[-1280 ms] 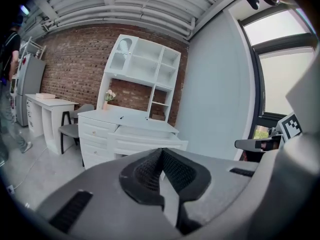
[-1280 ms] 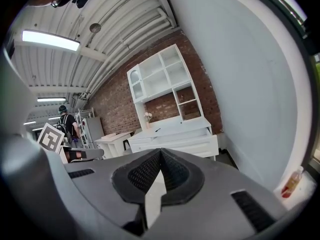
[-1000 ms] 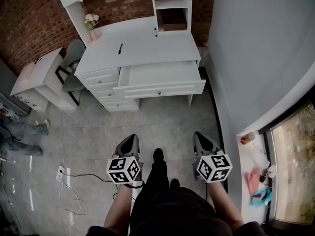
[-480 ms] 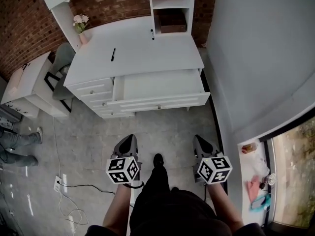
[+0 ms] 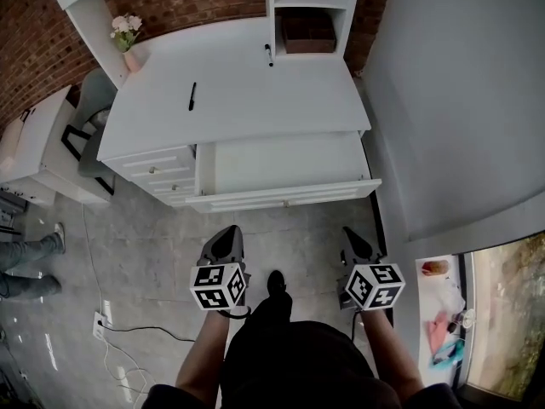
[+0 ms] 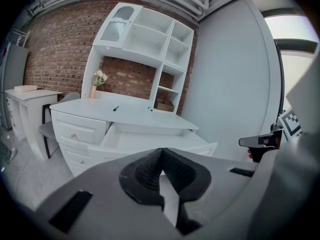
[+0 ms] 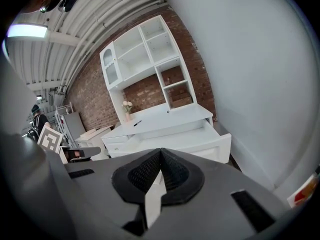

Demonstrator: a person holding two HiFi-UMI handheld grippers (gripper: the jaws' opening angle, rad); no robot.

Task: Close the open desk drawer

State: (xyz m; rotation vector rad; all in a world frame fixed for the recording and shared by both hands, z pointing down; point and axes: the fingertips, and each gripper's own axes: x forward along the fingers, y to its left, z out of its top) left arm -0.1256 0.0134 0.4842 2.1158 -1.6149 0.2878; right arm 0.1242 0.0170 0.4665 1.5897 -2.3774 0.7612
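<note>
A white desk (image 5: 247,100) stands against a brick wall, and its wide centre drawer (image 5: 281,164) is pulled out, showing an empty white inside. The drawer front (image 5: 285,196) faces me, a short way beyond both grippers. My left gripper (image 5: 228,233) is held low in front of the drawer's left half, its jaws together with nothing between them. My right gripper (image 5: 352,235) is level with it, below the drawer's right end, also shut and empty. The left gripper view shows the drawer (image 6: 150,139) beyond the left gripper (image 6: 161,151). The right gripper view shows the drawer (image 7: 195,139) past the right gripper (image 7: 160,151).
A black pen (image 5: 192,96) and a marker (image 5: 269,55) lie on the desktop, with a vase of flowers (image 5: 126,41) at the back left. A chair (image 5: 85,126) and a small white cabinet (image 5: 25,147) stand left. A grey wall (image 5: 460,100) runs along the right. A cable (image 5: 111,322) trails on the floor.
The desk and open drawer have come nearer and sit lower in the head view. Both grippers stay shut, side by side, now close to the drawer front.
</note>
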